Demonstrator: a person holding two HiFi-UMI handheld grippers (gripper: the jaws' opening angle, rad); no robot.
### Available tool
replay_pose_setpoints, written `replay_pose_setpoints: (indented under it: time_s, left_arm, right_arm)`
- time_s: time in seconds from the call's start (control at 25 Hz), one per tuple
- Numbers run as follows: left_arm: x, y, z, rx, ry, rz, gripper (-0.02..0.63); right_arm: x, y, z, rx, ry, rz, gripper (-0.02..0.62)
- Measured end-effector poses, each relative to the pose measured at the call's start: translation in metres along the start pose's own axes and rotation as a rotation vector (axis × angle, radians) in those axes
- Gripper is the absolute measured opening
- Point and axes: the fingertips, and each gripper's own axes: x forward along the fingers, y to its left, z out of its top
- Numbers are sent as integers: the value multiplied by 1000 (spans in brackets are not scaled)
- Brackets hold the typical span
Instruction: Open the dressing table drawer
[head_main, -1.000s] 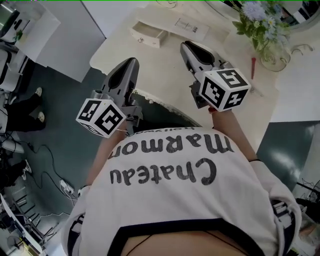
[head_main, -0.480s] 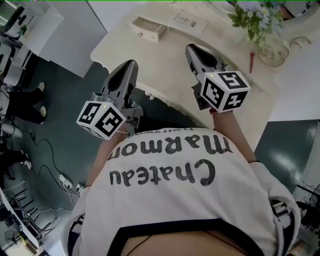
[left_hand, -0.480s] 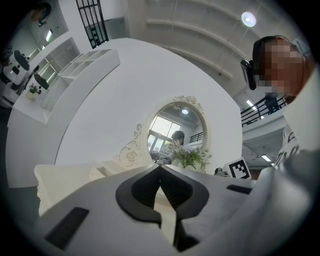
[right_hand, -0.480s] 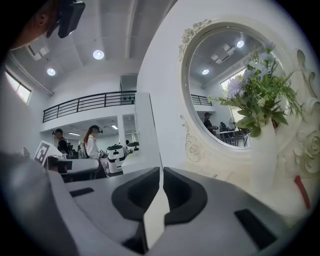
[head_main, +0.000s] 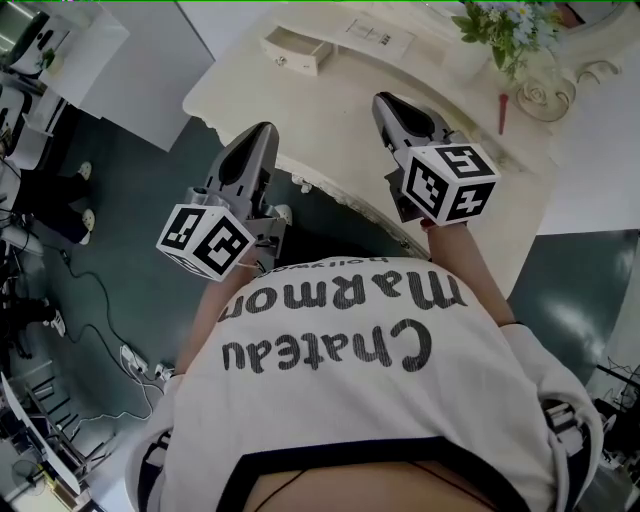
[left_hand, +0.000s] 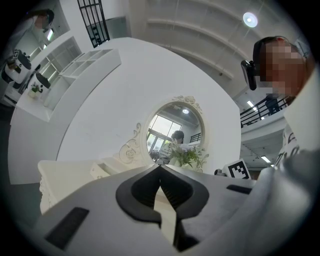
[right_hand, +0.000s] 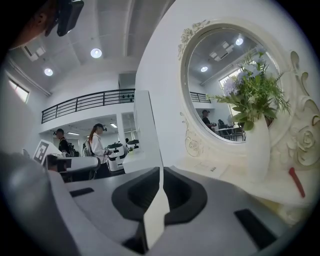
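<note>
The cream dressing table (head_main: 330, 120) fills the top of the head view. A small drawer (head_main: 297, 47) with a round knob stands pulled out at its far left; in the left gripper view the drawer (left_hand: 102, 168) shows beside the oval mirror. My left gripper (head_main: 262, 128) hovers at the table's near edge, jaws shut and empty. My right gripper (head_main: 383, 98) is over the tabletop, well short of the drawer. Its jaws have just been closing and now stand shut with nothing between them. From each gripper's own camera, the left gripper (left_hand: 160, 167) and right gripper (right_hand: 161, 169) show jaws together.
A vase of flowers (head_main: 510, 30) and a red stick (head_main: 503, 112) stand at the table's back right, a printed card (head_main: 378, 38) lies behind the drawer. An oval mirror (right_hand: 235, 85) rises behind. Dark floor (head_main: 130, 230) with cables lies to the left.
Both grippers have drawn back from the table's far side toward my body. The drawer and vase sit higher in the head view. The left gripper now hangs more over the floor.
</note>
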Motion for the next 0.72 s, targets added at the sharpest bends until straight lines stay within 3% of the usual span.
replay_pose_setpoints:
  time_s: [0.72]
  left_arm:
    - [-24,-7,-11,-19,4,4,23]
  right_arm:
    - [-17,12,-30,1,47,1,41]
